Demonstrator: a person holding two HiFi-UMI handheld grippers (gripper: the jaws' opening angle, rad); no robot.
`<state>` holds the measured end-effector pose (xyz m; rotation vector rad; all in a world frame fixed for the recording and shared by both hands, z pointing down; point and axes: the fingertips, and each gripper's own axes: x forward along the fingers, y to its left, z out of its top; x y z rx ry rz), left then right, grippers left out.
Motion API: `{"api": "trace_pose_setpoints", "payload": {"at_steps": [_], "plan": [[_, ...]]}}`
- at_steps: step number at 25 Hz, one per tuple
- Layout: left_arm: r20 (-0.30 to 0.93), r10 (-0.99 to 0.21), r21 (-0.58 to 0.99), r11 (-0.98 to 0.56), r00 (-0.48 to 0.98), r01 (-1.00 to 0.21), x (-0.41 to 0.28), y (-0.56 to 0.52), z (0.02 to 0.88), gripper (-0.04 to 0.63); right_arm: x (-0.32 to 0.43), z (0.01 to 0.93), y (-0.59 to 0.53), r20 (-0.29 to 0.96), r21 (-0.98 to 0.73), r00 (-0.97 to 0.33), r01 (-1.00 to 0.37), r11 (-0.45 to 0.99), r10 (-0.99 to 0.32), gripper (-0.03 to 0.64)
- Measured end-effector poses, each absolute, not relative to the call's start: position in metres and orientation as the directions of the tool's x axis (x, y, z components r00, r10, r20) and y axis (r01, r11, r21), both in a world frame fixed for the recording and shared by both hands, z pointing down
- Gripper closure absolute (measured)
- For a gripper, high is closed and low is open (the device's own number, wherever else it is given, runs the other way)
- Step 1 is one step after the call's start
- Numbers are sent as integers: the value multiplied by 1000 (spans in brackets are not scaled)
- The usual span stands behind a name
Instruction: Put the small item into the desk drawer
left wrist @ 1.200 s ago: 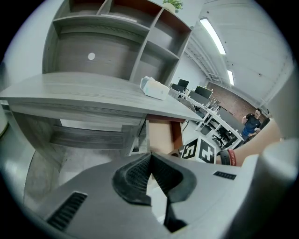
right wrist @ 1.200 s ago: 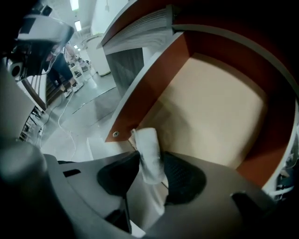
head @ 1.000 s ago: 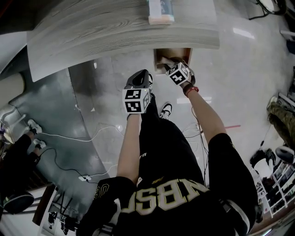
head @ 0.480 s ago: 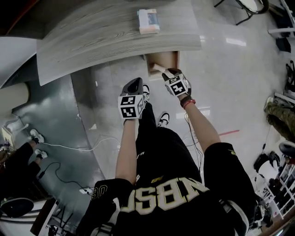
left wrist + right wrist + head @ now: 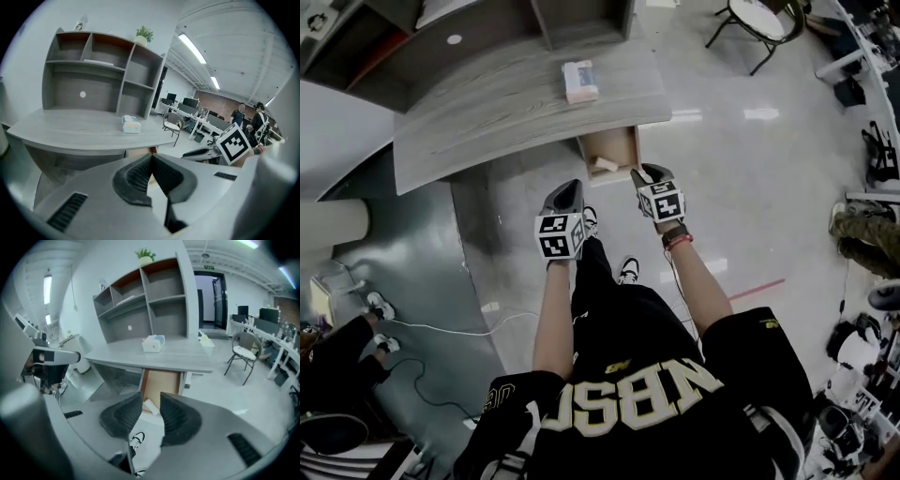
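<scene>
The desk drawer [image 5: 611, 148] stands pulled out under the grey wooden desk [image 5: 506, 117], and a small white item [image 5: 605, 165] lies inside it. In the right gripper view the small item [image 5: 151, 407] shows in the drawer [image 5: 163, 379] through the gap between the jaws. My right gripper [image 5: 642, 172] [image 5: 150, 399] hangs just in front of the drawer, open and empty; its jaws have just been closing with nothing between them. My left gripper [image 5: 569, 186] [image 5: 150, 158] is held to the left of the drawer, shut on nothing.
A tissue box [image 5: 580, 82] [image 5: 131, 124] [image 5: 153, 343] sits on the desk top. A shelf unit [image 5: 103, 70] rises at the desk's back. A chair [image 5: 759, 21] stands to the right. Cables [image 5: 441, 328] and another person's shoes [image 5: 375, 305] are on the floor at left.
Both grippers have risen and drawn back from the drawer; the right one was at the drawer's mouth a second ago. The head view now takes in more of the desk and shelves.
</scene>
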<state>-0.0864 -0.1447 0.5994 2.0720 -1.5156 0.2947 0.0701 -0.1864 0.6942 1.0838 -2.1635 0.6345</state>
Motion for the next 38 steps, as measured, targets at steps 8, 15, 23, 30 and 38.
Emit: {"api": "trace_pose_setpoints", "payload": {"at_steps": [8, 15, 23, 30, 38], "plan": [[392, -860, 260, -237, 327, -936, -70, -130, 535, 580, 99, 606, -167, 605, -163, -475, -860, 484, -640, 511], [317, -888, 230, -269, 334, -935, -57, -118, 490, 580, 126, 534, -147, 482, -164, -466, -880, 445, -742, 557], [214, -913, 204, -305, 347, -930, -37, -107, 440, 580, 144, 456, -124, 332, -132, -461, -886, 444, -823, 588], [101, -930, 166, -334, 353, -928, -30, -101, 391, 580, 162, 411, -111, 230, -130, -446, -895, 427, -865, 609], [46, -931, 118, -355, 362, -927, -27, -101, 362, 580, 154, 390, -108, 177, -120, -458, -888, 443, -871, 609]]}}
